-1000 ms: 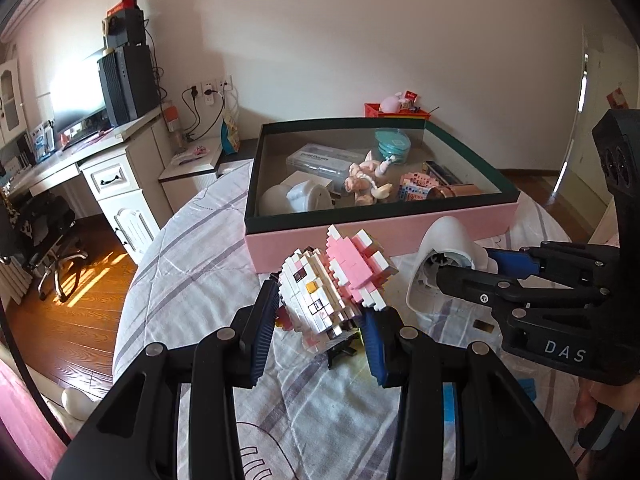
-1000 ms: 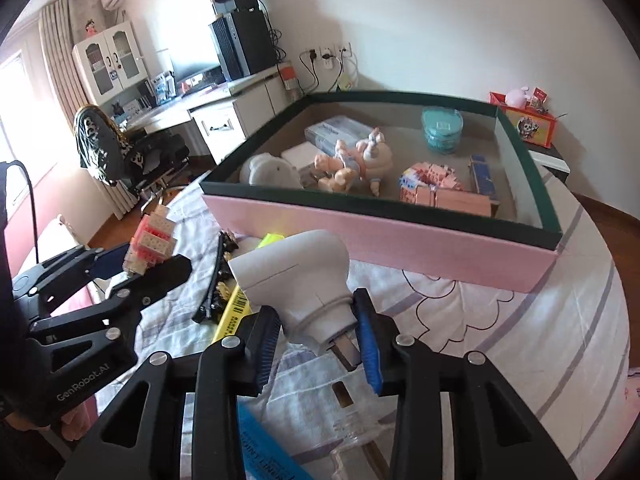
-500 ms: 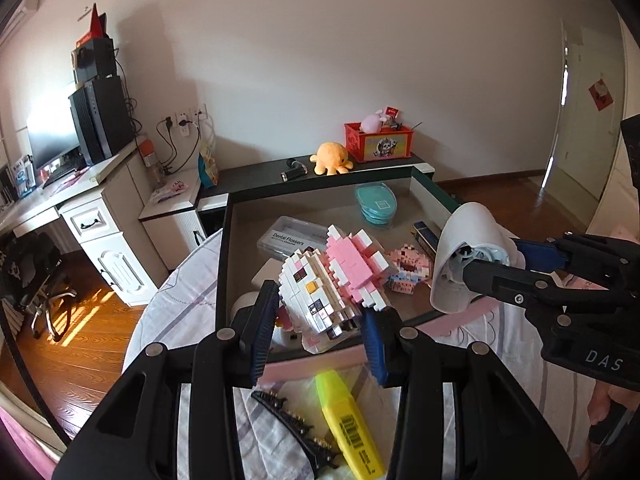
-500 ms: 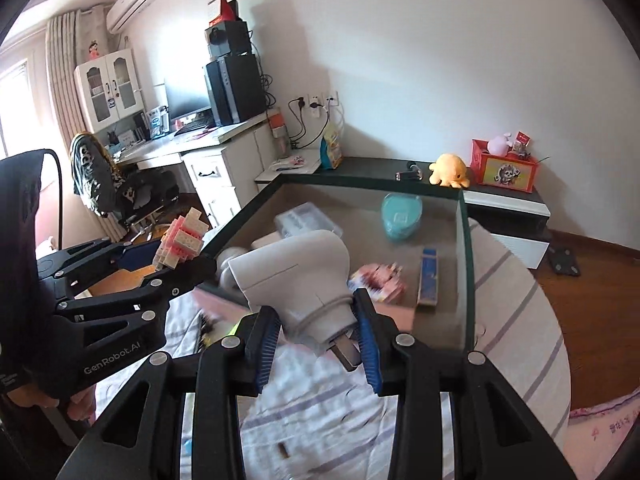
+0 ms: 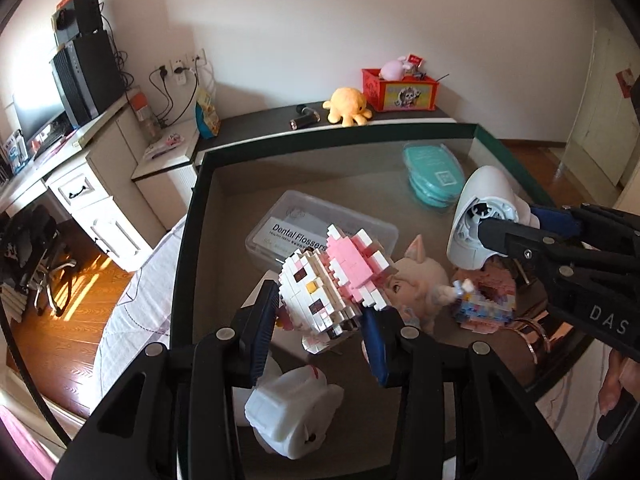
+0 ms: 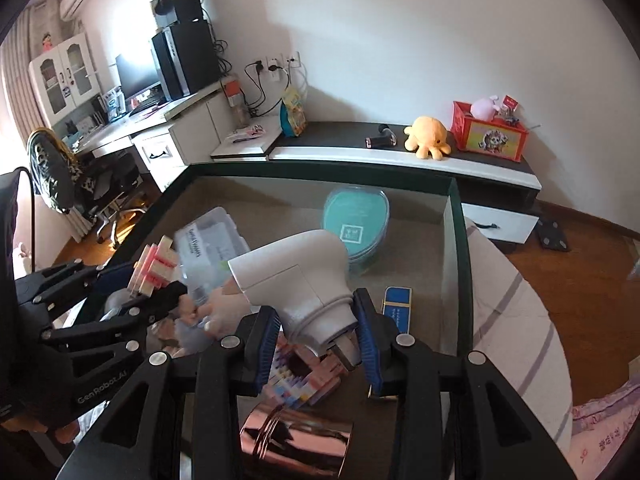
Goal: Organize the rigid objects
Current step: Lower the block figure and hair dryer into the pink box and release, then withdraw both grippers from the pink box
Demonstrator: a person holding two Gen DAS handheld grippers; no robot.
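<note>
White and pink plastic bricks make up the small blocky cat figure (image 5: 332, 280), which is clamped between the 2 blue pads of the left gripper (image 5: 320, 324) and held in the air over the open box with the dark green rim (image 5: 188, 240). To its right, a white plastic hair-dryer-shaped appliance (image 6: 296, 276) is gripped at its narrow neck by the right gripper (image 6: 316, 340), also above the box interior.

Below them, on the brown box floor, several things are seen: a clear plastic case labelled "Dental Flossers" (image 5: 296, 224), a stack of teal oval containers (image 5: 432, 172) near the far wall, a pale pink animal figurine (image 5: 420, 280), a pastel brick model (image 5: 484, 308) just beside it, a white rounded toy (image 5: 292, 416) near the front wall, a blue flat rectangular case (image 6: 396, 300) and a shiny copper-coloured cylinder (image 6: 296, 444).

Beyond the box, a yellow plush octopus (image 5: 348, 106) and a red box of toys (image 5: 400, 90) are set on a low dark-topped cabinet (image 5: 256, 124).
</note>
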